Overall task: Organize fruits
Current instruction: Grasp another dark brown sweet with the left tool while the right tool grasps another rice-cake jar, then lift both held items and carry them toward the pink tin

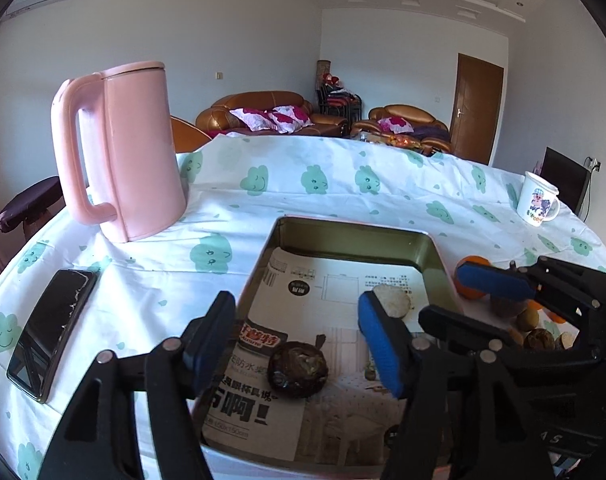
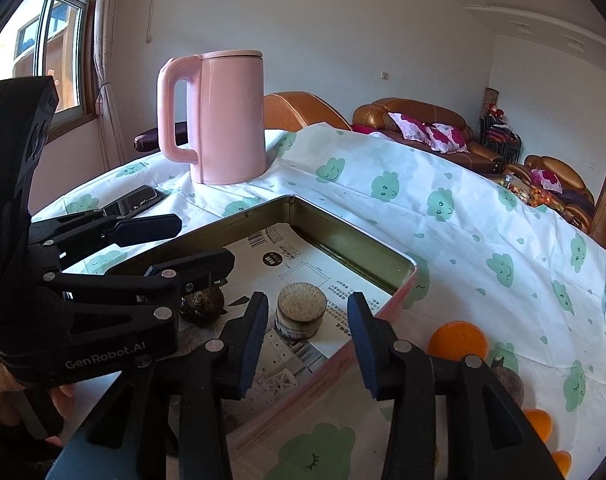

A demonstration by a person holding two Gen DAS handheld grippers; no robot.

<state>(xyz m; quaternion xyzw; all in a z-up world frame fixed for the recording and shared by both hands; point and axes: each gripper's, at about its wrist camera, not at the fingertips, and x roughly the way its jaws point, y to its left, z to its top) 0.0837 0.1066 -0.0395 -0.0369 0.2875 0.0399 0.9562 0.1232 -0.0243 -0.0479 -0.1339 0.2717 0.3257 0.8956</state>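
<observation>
Left wrist view shows the left tool [image 1: 297,340] spread over a dark fruit [image 1: 297,368] lying in the tin tray [image 1: 355,232], the right tool [image 2: 309,332] spread around a pale fruit [image 2: 301,310], while oranges [image 2: 458,340] at three o'clock wait on the counter [image 1: 303,200].

kettle [image 1: 123,152]: pink | tablecloth [image 1: 343,184]: white, green clouds (smiling) | orange [image 2: 458,340]: orange

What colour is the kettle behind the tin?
Plain pale pink all over, handle and lid included. The kettle shows best in the right wrist view.
</observation>
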